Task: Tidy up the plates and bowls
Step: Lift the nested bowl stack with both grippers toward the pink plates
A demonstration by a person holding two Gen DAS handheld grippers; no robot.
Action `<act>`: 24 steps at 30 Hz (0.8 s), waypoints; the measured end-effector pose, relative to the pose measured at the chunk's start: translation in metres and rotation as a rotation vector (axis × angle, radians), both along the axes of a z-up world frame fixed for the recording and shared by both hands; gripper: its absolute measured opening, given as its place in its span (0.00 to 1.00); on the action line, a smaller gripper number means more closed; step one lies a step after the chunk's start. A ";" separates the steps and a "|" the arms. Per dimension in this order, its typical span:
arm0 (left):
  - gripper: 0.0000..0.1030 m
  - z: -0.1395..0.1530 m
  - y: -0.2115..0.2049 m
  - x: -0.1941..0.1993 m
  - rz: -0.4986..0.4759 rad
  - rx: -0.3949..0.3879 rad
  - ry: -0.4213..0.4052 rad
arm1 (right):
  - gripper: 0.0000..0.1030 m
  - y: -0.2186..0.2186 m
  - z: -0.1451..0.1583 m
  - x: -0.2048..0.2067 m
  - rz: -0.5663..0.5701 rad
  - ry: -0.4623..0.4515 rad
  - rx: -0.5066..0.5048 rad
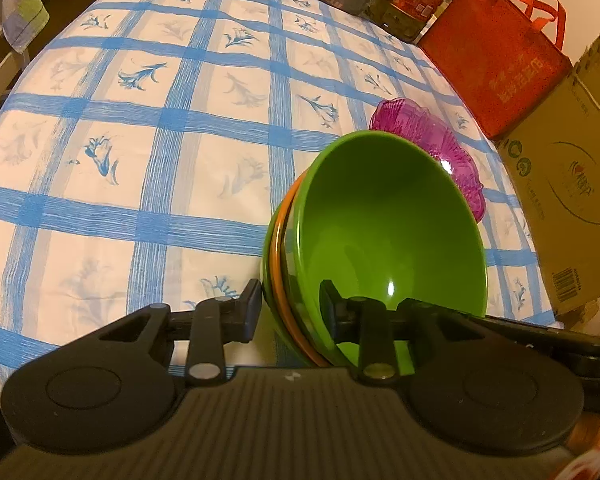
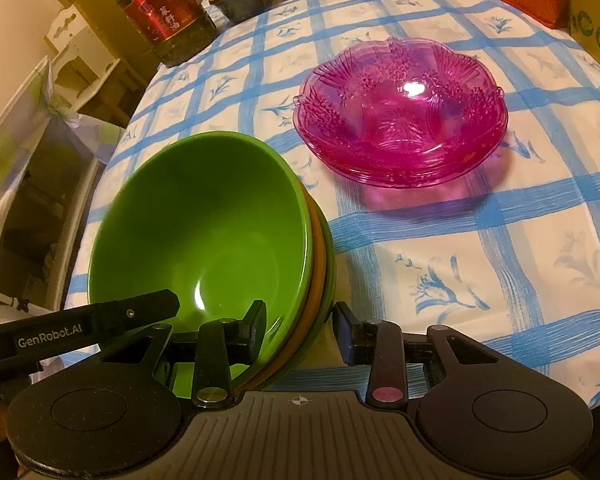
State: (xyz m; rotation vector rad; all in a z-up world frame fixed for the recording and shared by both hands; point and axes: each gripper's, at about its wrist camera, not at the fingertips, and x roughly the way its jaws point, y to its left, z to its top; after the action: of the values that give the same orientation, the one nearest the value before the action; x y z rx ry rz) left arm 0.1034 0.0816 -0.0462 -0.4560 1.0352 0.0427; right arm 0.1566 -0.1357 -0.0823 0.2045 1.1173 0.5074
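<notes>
Stacked bowls [image 1: 380,232] straddled by both hand-held grippers, pink dishes [image 2: 400,116] beyond

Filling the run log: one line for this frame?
left tongs: straddle bowl stack rim, gaps visible | right tongs: same, opposite side | stack: tilted | pink dish: on table, apart

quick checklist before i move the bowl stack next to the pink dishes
1. Left tongs straddle the stack's rim, one finger inside the green bowl: ok.
2. Right tongs straddle the opposite rim: ok.
3. Tongs clamped tight on the rims: cannot tell.
4. Orange bowl nested evenly: not ok, the stack looks tilted.
5. Pink glass dishes stand apart from the stack: ok.
6. Tablecloth bare between the stack and the dishes: ok.
</notes>
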 end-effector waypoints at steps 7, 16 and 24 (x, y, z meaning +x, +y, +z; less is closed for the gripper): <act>0.26 0.004 -0.006 -0.004 -0.011 0.021 -0.003 | 0.32 -0.003 0.001 -0.005 -0.004 -0.010 -0.006; 0.26 0.006 -0.015 -0.016 -0.027 0.025 0.004 | 0.32 -0.013 0.005 -0.018 -0.024 -0.007 -0.004; 0.26 0.009 -0.028 -0.028 -0.043 0.014 0.003 | 0.32 -0.029 0.010 -0.032 -0.044 -0.008 0.001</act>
State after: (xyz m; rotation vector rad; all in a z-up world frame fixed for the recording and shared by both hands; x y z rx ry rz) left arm 0.0759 0.0536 -0.0373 -0.4216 1.0462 0.0124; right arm 0.1248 -0.1642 -0.0724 0.2269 1.1022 0.4696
